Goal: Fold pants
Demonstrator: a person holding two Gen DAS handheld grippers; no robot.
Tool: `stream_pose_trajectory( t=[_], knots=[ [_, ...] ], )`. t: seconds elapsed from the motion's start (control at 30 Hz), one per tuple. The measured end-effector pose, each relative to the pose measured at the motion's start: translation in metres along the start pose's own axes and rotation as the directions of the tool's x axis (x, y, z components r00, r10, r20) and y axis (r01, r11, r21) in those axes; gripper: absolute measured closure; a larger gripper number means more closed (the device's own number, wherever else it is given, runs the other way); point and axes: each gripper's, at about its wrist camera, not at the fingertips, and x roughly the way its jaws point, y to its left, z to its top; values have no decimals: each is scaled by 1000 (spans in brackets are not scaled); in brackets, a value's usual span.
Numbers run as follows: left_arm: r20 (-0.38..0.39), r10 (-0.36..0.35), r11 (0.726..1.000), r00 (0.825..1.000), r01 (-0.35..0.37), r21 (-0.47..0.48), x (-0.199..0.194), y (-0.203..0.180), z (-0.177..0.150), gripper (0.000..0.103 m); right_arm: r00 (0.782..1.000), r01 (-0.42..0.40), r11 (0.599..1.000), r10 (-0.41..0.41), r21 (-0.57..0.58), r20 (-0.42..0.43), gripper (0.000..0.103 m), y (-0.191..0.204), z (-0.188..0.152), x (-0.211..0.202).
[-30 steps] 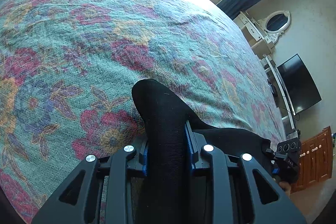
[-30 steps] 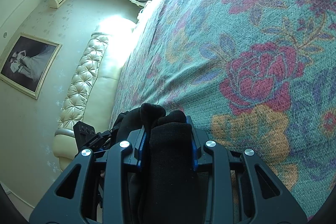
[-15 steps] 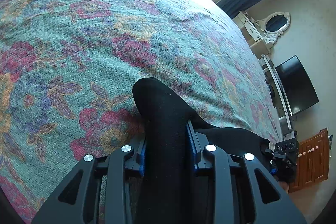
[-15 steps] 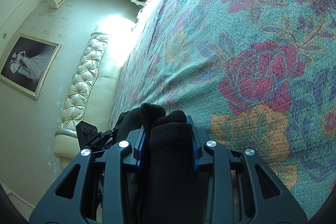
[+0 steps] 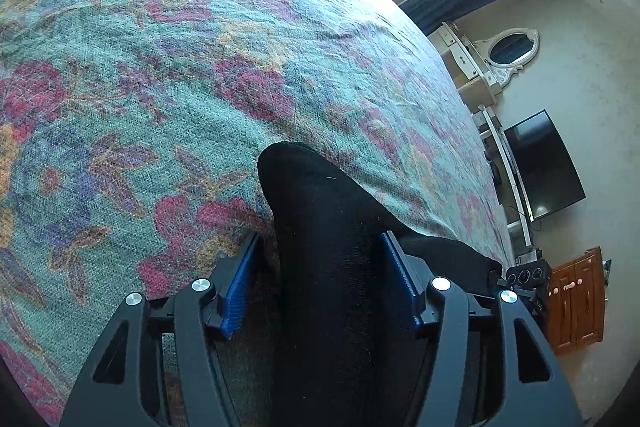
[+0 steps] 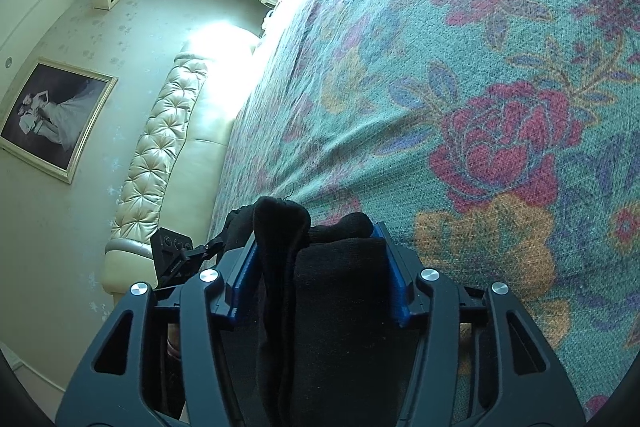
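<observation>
The black pants (image 5: 316, 195) lie bunched on the floral bedspread (image 5: 160, 87). A fold of them runs up between the jaws of my left gripper (image 5: 320, 241), which are opening. A gap shows between the fabric and the left blue pad (image 5: 240, 279). In the right wrist view a thicker bundle of the pants (image 6: 340, 287) sits between the jaws of my right gripper (image 6: 316, 231), also opening, and the cloth still fills the space between the pads. Each view shows the other gripper's body at the far end of the pants.
The bedspread (image 6: 480, 47) stretches far ahead of both grippers. A tufted cream headboard (image 6: 160, 147) and a framed picture (image 6: 52, 115) are on the wall at the left. A TV (image 5: 544, 163), a dresser with a mirror (image 5: 508, 47) and a wooden cabinet (image 5: 576, 299) stand beyond the bed.
Both grippers' jaws have spread apart from a tight pinch on the pants. The fabric has loosened between the pads. Neither hand has shifted noticeably.
</observation>
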Motion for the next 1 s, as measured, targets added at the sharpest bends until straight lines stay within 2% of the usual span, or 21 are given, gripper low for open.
stream_pose_trajectory(
  t=[0.17,0.37,0.47,0.6,0.7,0.73,0.77,0.8,0.83,0.87,1.0],
  knots=[
    [-16,-38,999,999,38,12,-11,4,-9,44,999,9,1000,-10,6,39,33,-5,-5,-25],
    [-52,-133,991,990,131,-29,-22,14,-35,37,999,22,1000,-22,11,41,32,-11,-24,-49],
    [-67,-173,985,983,171,-35,-24,12,-51,37,1000,10,1000,-10,5,20,28,-7,-35,-48],
    [-93,-214,977,972,211,-39,-21,6,-67,37,999,1,1000,-3,-19,-54,26,4,-46,-33],
    [-94,-210,978,973,208,-28,-19,1,-71,36,996,21,999,-24,-35,-84,26,11,-49,-23],
    [-94,-209,978,973,207,-31,-18,1,-70,36,995,35,999,-38,-33,-91,29,11,-50,-22],
    [-95,-207,978,974,205,-34,-17,1,-69,36,993,63,998,-65,-25,-99,44,10,-50,-20],
    [-92,-202,979,975,200,-37,-16,1,-69,36,991,78,997,-79,-12,-106,55,7,-50,-19],
    [-91,-190,982,978,187,-36,-16,-1,-69,40,992,66,998,-66,-5,-105,57,4,-51,-20],
    [-95,-168,986,981,167,-24,-13,-5,-67,48,992,59,998,-59,-4,-108,63,3,-52,-21],
    [-105,-137,990,985,141,24,-13,-9,-71,62,993,25,1000,-24,12,-115,78,-4,-52,-24]
  ],
)
